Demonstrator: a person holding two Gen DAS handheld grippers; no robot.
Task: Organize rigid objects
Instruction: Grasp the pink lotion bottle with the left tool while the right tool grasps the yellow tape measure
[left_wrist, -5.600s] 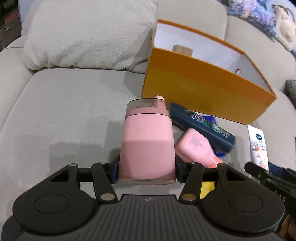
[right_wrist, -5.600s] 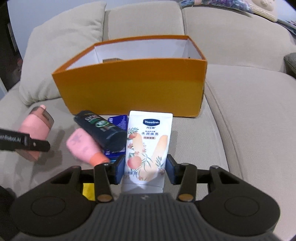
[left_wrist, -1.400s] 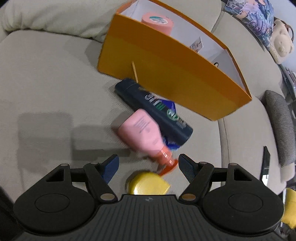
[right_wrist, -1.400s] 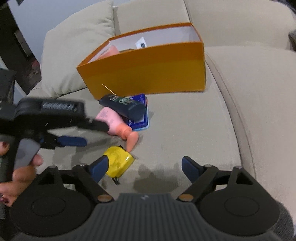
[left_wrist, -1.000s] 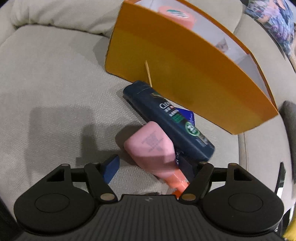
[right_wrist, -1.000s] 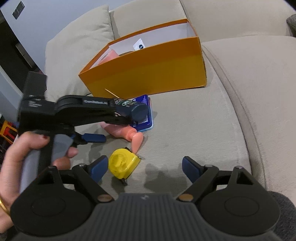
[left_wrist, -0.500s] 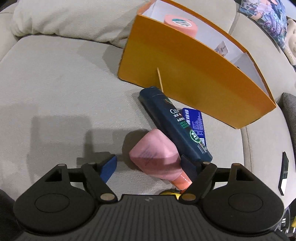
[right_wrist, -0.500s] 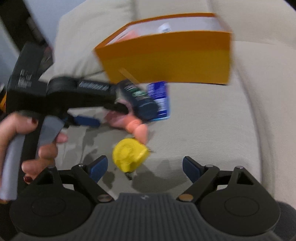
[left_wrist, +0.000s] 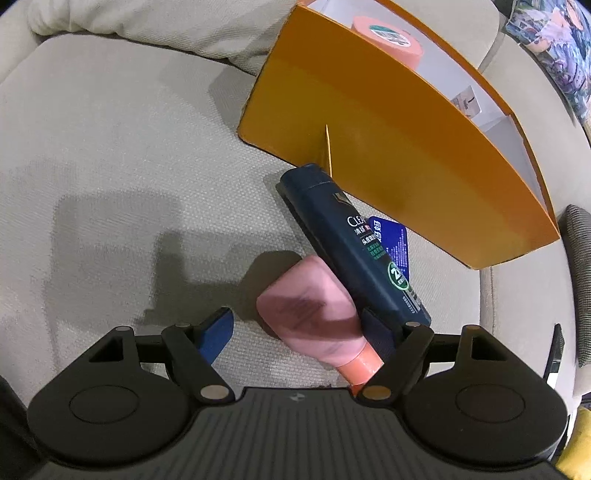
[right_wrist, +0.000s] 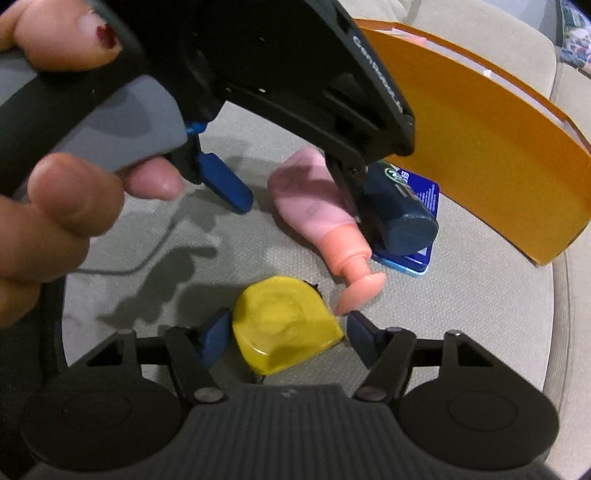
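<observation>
A pink pump bottle (left_wrist: 314, 317) lies on the sofa cushion, its orange pump toward me. My left gripper (left_wrist: 299, 328) is open around it; its right finger sits between the bottle and a dark blue shampoo bottle (left_wrist: 351, 243). In the right wrist view the left gripper (right_wrist: 295, 184) straddles the pink bottle (right_wrist: 314, 206). My right gripper (right_wrist: 282, 332) is open around a yellow tape measure (right_wrist: 284, 325) on the cushion. The orange box (left_wrist: 388, 122) stands behind, holding a pink tape roll (left_wrist: 388, 37).
A flat blue packet (left_wrist: 391, 240) lies under the shampoo bottle (right_wrist: 399, 214). A pale cushion (left_wrist: 147, 26) leans at the back left. The orange box (right_wrist: 480, 147) stands at the right in the right wrist view. A hand (right_wrist: 55, 206) holds the left gripper.
My left gripper has come down around the pink bottle. My right gripper has moved in low around the yellow tape measure, and its jaws have narrowed.
</observation>
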